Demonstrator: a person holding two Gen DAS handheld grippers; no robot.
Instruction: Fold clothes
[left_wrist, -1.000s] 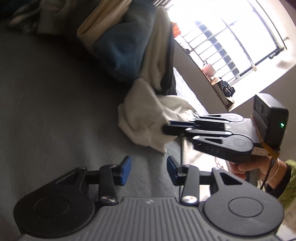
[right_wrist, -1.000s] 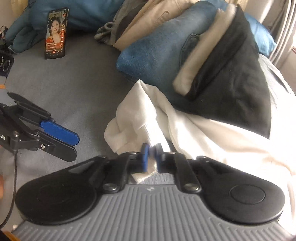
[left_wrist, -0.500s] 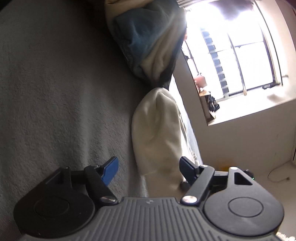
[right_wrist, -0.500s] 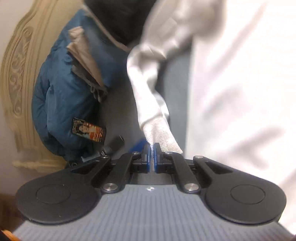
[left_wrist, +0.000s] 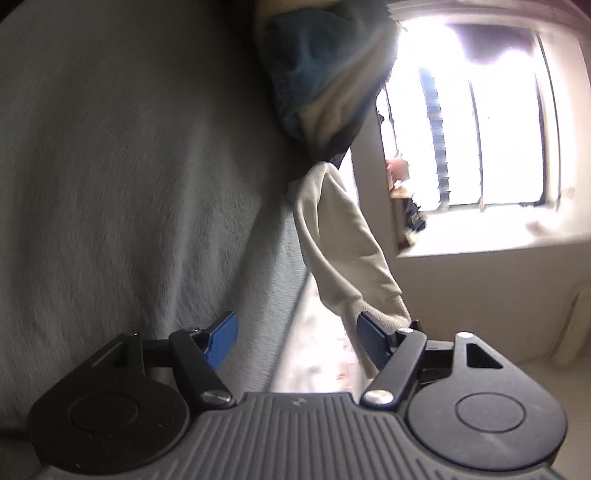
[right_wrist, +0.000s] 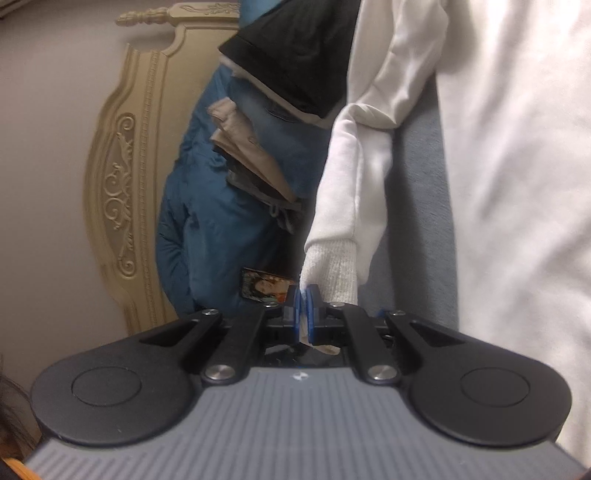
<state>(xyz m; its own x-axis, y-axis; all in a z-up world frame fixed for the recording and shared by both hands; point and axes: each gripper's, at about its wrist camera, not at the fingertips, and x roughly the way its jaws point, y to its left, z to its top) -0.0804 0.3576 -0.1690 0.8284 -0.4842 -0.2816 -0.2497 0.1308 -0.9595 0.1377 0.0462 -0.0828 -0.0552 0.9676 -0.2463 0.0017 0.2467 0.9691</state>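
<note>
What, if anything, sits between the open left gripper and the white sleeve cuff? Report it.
Nothing visible blocks it. The left gripper is open and the white sleeve cuff hangs right at its right-hand finger, with only clear gap between the jaws. The right gripper pinches that cuff.

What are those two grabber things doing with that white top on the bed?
A person is folding clothes with a handheld gripper in each hand. The right gripper is shut on the ribbed cuff of the white long-sleeved sweatshirt, stretching its sleeve out over the grey bed cover. The left gripper hangs open beside that sleeve, holding nothing; its jaws have just been opening. A pile of unfolded blue, beige and black clothes waits behind.
</note>
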